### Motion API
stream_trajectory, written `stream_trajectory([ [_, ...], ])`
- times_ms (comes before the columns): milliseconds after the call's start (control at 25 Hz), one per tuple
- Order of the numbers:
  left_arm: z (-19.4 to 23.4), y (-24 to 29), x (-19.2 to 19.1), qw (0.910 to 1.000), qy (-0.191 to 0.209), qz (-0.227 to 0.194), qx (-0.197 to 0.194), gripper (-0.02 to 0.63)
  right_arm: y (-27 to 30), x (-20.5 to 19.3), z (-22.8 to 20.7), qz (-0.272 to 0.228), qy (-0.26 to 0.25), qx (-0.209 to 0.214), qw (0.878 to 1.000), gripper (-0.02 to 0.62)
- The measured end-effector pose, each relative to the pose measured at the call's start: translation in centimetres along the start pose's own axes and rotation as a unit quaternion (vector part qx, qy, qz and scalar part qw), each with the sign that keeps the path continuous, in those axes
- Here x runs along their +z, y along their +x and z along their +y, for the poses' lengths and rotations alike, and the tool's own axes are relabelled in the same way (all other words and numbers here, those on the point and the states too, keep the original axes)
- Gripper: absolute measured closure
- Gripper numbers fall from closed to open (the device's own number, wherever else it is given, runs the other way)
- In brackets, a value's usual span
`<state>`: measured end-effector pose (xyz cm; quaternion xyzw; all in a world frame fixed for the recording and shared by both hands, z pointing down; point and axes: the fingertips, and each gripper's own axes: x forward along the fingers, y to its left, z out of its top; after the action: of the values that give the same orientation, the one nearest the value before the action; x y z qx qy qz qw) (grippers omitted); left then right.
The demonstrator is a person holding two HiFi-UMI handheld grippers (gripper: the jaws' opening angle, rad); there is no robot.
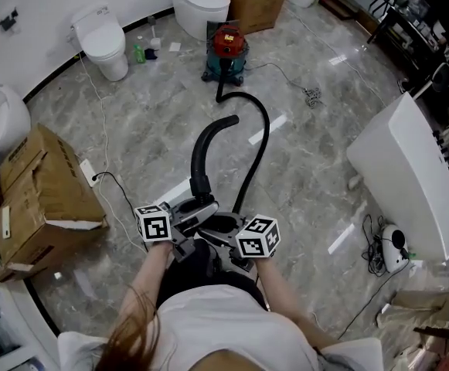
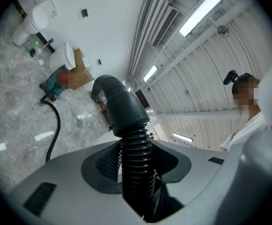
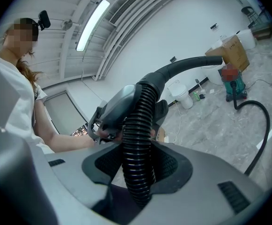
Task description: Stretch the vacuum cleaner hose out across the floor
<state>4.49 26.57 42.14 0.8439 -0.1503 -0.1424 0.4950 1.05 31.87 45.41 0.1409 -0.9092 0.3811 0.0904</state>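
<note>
Floor (image 1: 317, 153): grey marble, carrying everything. The task's thing crossed its middle, from the far edge by the wall to the near edge where the person stood.

Hose (image 1: 261, 134): black and ribbed. Its long axis ran far to near, from the vacuum cleaner (image 1: 226, 51) towards the person. It bowed out to the right on the way, so it lay slack and curved, not straight. By this judgement the stretching was not yet finished.

Vacuum cleaner: a red-and-teal canister standing near the far edge of the floor. It appeared to serve as the fixed anchor against which the hose could be drawn out.

Curved end tube (image 1: 206, 147): the smooth rigid end of the hose, lifted off the floor. It pointed away from the person, back towards the canister, with its tip hooking right.

Left gripper (image 2: 136, 170): jaws partly closed around the ribbed section just behind the smooth cuff, pads pressing its sides.

Right gripper (image 3: 136, 172): jaws likewise clamped on the ribbed section, just beside the left gripper and further down the hose. Two grips set close together near the free end probably kept the floppy hose steady and gave a firm purchase for pulling it taut.
</note>
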Motion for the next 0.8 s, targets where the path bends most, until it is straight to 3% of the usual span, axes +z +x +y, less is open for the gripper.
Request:
stream_trajectory([
  [400,-5.0,2.4,-9.6,0.9999,-0.012,-0.004,0.008,0.425,-8.2,-6.7,4.0,0.009,-0.005,0.007,1.0,0.408],
  [640,-7.8,2.4,-14.6,1.0,0.005,0.001,0.008,0.425,-11.3,-10.4,6.9,0.007,-0.004,0.013,1.0,0.408],
  [800,-9.2,2.5,-17.6,0.9998,-0.011,-0.01,0.009,0.425,-13.0,-12.8,8.4,0.005,0.007,0.02,1.0,0.408],
])
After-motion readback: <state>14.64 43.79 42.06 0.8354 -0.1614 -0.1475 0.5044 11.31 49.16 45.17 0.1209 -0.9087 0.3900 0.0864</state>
